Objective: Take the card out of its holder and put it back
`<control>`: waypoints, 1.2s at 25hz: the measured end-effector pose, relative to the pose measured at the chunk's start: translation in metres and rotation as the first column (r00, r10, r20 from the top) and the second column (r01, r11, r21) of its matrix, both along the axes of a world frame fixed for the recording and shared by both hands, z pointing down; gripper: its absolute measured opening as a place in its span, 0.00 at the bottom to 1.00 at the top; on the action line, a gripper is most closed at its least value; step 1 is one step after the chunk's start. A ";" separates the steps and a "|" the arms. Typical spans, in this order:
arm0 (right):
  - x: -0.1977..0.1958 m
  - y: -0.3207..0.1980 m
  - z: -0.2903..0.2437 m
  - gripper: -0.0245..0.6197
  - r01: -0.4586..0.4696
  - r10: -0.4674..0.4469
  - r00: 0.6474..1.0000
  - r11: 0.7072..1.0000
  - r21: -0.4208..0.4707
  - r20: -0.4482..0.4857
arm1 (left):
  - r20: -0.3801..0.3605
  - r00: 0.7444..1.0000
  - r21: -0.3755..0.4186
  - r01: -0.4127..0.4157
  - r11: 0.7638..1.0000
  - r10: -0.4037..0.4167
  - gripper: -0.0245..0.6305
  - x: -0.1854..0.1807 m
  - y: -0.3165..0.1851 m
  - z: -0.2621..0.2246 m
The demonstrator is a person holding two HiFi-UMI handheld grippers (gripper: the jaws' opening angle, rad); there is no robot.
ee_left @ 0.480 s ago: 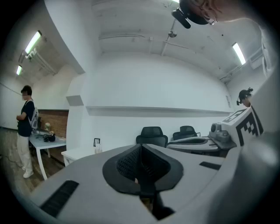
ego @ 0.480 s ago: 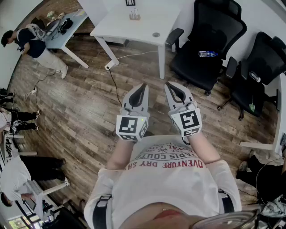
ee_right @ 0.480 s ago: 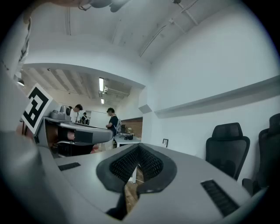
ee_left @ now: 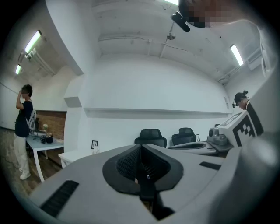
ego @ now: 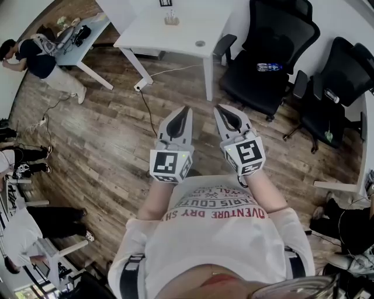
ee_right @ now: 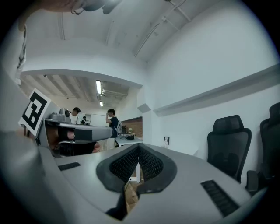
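Observation:
I hold both grippers side by side in front of my chest, high above the wooden floor. My left gripper is shut with nothing between its jaws. My right gripper is likewise shut and empty. A small upright holder stands on the white table far ahead of both grippers. It is too small to tell whether a card sits in it. The same small stand shows in the left gripper view and in the right gripper view.
Two black office chairs stand to the right of the table, a bottle lying on the nearer one. A cable runs over the floor. A person stands at a second desk far left.
Both grippers have stayed shut and side by side, edging slightly forward. The person at the far left has shifted a little.

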State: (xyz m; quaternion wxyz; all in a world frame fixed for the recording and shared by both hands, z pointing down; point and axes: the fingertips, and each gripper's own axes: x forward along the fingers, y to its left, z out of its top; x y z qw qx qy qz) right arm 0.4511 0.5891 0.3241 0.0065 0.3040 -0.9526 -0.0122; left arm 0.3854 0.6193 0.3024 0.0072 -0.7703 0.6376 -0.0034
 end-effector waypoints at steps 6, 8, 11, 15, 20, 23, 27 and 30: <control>-0.008 -0.007 0.011 0.07 0.035 -0.035 0.999 0.999 -0.040 0.004 | -0.002 1.000 -0.039 0.012 0.999 -0.012 0.07 -0.007 -0.009 0.009; -0.013 -0.015 0.019 0.07 0.040 -0.040 0.999 0.997 -0.059 0.010 | 0.004 1.000 -0.054 0.021 0.998 -0.021 0.07 -0.013 -0.012 0.017; -0.029 -0.028 0.025 0.07 0.047 -0.047 0.999 0.996 -0.080 0.008 | -0.011 0.999 -0.073 0.051 0.996 -0.052 0.07 -0.035 -0.023 0.026; -0.064 -0.052 0.022 0.07 0.057 -0.056 0.998 0.995 -0.079 0.003 | -0.042 0.996 -0.079 0.075 0.994 -0.078 0.07 -0.076 -0.050 0.026; -0.117 -0.088 0.023 0.07 0.059 -0.060 0.998 0.993 -0.099 -0.011 | -0.067 0.994 -0.090 0.080 0.993 -0.086 0.07 -0.131 -0.085 0.028; -0.157 -0.105 0.021 0.07 0.061 -0.064 0.998 0.994 -0.095 -0.028 | -0.038 0.996 -0.083 0.076 0.994 -0.080 0.07 -0.166 -0.104 0.028; -0.214 -0.133 0.016 0.07 0.059 -0.064 0.996 0.995 -0.083 -0.058 | -0.031 0.997 -0.064 0.064 0.996 -0.066 0.07 -0.222 -0.134 0.023; -0.259 -0.153 0.016 0.07 0.041 -0.047 0.997 0.996 -0.084 -0.068 | -0.025 0.999 -0.050 0.043 0.998 -0.044 0.07 -0.269 -0.155 0.017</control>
